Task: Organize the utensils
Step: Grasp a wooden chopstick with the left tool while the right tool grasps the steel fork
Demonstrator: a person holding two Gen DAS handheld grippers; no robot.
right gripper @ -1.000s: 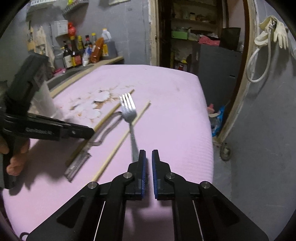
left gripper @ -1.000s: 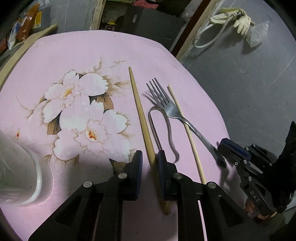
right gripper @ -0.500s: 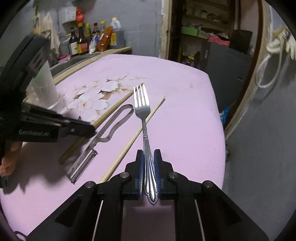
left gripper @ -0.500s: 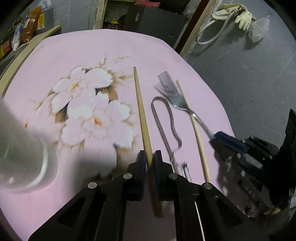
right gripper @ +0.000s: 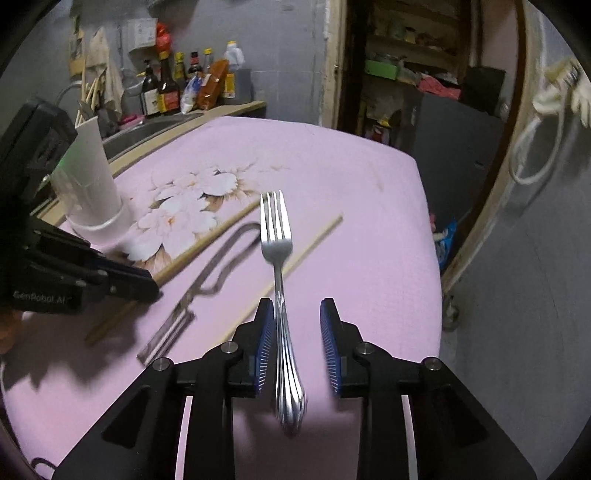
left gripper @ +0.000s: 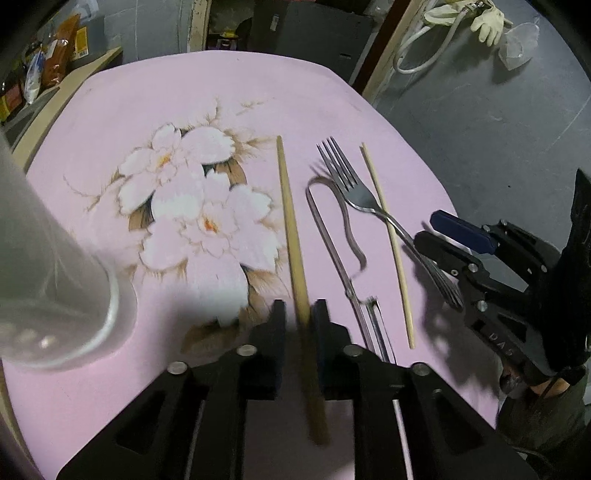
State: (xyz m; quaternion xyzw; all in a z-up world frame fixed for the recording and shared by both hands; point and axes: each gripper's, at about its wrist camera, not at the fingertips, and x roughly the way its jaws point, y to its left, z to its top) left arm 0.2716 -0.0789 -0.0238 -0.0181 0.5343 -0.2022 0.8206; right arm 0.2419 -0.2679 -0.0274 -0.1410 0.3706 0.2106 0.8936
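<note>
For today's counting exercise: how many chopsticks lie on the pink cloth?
2. A thick chopstick lies beside the flower print, between the left tool's fingers; a thin chopstick lies beyond the peeler, crossed by the fork.

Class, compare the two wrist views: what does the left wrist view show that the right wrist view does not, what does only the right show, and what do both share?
Only the left wrist view: the left gripper from behind, its jaws just opened slightly around the thick chopstick, and gloves on the floor.

Only the right wrist view: sauce bottles on a counter, and the right gripper from behind, jaws just opened with the fork handle between them.

Both: pink cloth, thin chopstick, peeler, plastic cup.
</note>
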